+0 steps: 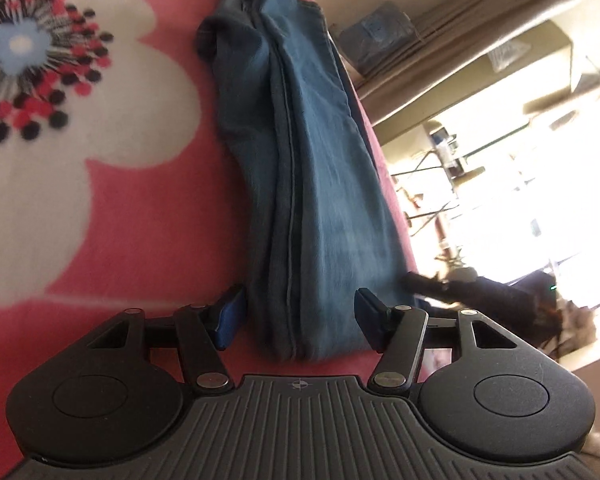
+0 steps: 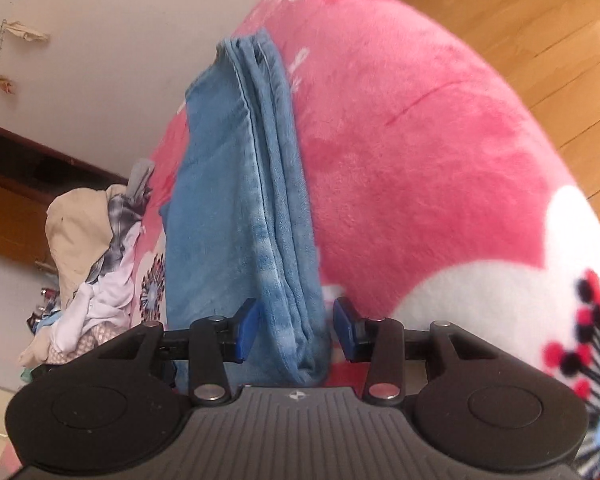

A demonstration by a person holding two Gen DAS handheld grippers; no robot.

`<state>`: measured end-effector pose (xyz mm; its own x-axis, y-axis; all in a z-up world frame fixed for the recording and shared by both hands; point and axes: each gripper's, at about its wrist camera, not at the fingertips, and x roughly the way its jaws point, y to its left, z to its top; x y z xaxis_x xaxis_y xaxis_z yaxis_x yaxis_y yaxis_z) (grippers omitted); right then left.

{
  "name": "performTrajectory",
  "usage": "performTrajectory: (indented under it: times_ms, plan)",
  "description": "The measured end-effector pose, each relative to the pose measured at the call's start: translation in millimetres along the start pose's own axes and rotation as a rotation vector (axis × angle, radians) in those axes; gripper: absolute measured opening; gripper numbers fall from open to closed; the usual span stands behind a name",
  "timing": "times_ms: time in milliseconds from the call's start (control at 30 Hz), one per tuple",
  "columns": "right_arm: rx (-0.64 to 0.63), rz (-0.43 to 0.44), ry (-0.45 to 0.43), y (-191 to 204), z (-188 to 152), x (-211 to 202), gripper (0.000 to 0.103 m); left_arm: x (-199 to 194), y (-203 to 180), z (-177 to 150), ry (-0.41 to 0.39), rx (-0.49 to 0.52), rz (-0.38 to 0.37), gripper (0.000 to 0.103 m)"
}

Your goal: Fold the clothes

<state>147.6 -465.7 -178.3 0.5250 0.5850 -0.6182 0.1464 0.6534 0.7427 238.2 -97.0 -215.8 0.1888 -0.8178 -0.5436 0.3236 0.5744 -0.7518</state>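
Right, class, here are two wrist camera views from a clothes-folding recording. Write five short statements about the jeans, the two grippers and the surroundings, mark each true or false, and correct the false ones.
1. The jeans lie folded lengthwise into a long narrow strip. True.
2. The left gripper is clamped shut on the jeans. False: its pads stand apart on either side of the fabric.
3. The blanket under the jeans is plain green. False: it is pink with white flowers.
4. The right gripper is open, with the denim between its pads. True.
5. A pile of unfolded clothes lies further along the bed. True.
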Motion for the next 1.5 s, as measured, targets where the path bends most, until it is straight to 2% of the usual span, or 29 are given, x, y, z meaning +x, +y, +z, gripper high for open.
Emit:
performTrajectory:
  times_ms: [100,200,267,300,367,400,433,600,667,733,833,967,1033,1100,1167,1200,1267,1300,1333,1433,1500]
  plan:
    - [0.013,0.031,0.051,1.2,11.2,13.9,0.044,8.6,0.8,4.8,0.015,-0.005,-0.021,0.054]
    - [0.004,0.066,0.085,3.9,19.5,27.7,0.044,12.0,-2.0,4.5,0.022,0.004,-0.027,0.046]
    - [-0.007,0.101,0.098,6.0,21.7,36.6,0.044,11.9,-1.4,3.6,0.026,-0.005,-0.031,0.031]
    - [-0.018,0.113,0.101,7.5,22.4,38.9,0.043,11.5,-1.0,2.3,0.027,-0.014,-0.032,0.026]
    - [-0.047,0.123,0.101,11.9,22.1,41.4,0.031,6.9,-4.2,-1.8,0.017,-0.010,-0.033,0.018]
    - [-0.066,0.122,0.098,15.0,20.9,41.5,0.022,4.0,-6.9,-3.2,0.011,0.001,-0.034,0.017]
    - [-0.077,0.128,0.088,17.9,18.8,40.2,0.019,1.1,-9.9,-4.3,0.006,0.016,-0.034,0.016]
    - [-0.083,0.184,0.028,27.6,3.7,22.2,0.013,-18.1,-18.3,-15.1,0.013,0.022,-0.054,0.015]
    - [-0.083,0.187,0.032,29.0,-10.0,13.9,0.013,-29.3,-23.1,-28.8,0.037,0.042,-0.056,0.015]
    - [-0.088,0.193,0.045,28.9,-26.7,5.7,0.012,-43.3,-27.7,-49.1,0.072,0.068,-0.062,0.015]
    - [-0.094,0.189,0.100,24.9,-72.1,-20.3,0.012,-64.8,-34.3,-90.5,0.160,0.103,-0.086,0.015]
    - [-0.090,0.182,0.183,15.4,-134.1,-53.1,0.012,-88.1,-49.9,-150.9,0.364,0.231,-0.119,0.015]
    - [-0.051,0.167,0.256,7.0,-170.5,-66.0,0.012,-93.7,-57.0,-181.0,0.485,0.302,-0.132,0.015]
    - [-0.001,0.140,0.324,-2.7,-202.2,-77.8,0.013,-89.1,-60.7,-205.6,0.564,0.375,-0.108,0.017]
    - [0.077,0.077,0.370,-15.7,-222.7,-86.0,0.019,-78.8,-61.9,-219.5,0.602,0.425,-0.038,0.023]
    - [0.105,0.043,0.365,-20.0,-221.8,-89.7,0.027,-73.0,-61.7,-221.5,0.615,0.428,0.004,0.024]
    - [0.156,-0.024,0.351,-28.1,-218.5,-97.3,0.028,-79.3,-64.4,-215.2,0.619,0.451,0.008,0.028]
    - [0.112,-0.059,0.329,-21.0,-211.6,-106.5,0.033,-84.0,-66.1,-211.1,0.619,0.464,0.003,0.030]
    - [0.062,-0.093,0.306,-12.9,-204.3,-116.3,0.037,-92.7,-69.3,-206.3,0.612,0.519,0.017,0.035]
    - [-0.116,-0.195,0.227,16.2,-180.9,-142.6,0.038,-117.5,-77.3,-186.0,0.575,0.700,0.087,0.037]
    - [-0.268,-0.233,0.151,43.8,-161.6,-147.9,0.038,-126.5,-74.9,-165.9,0.502,0.735,0.123,0.041]
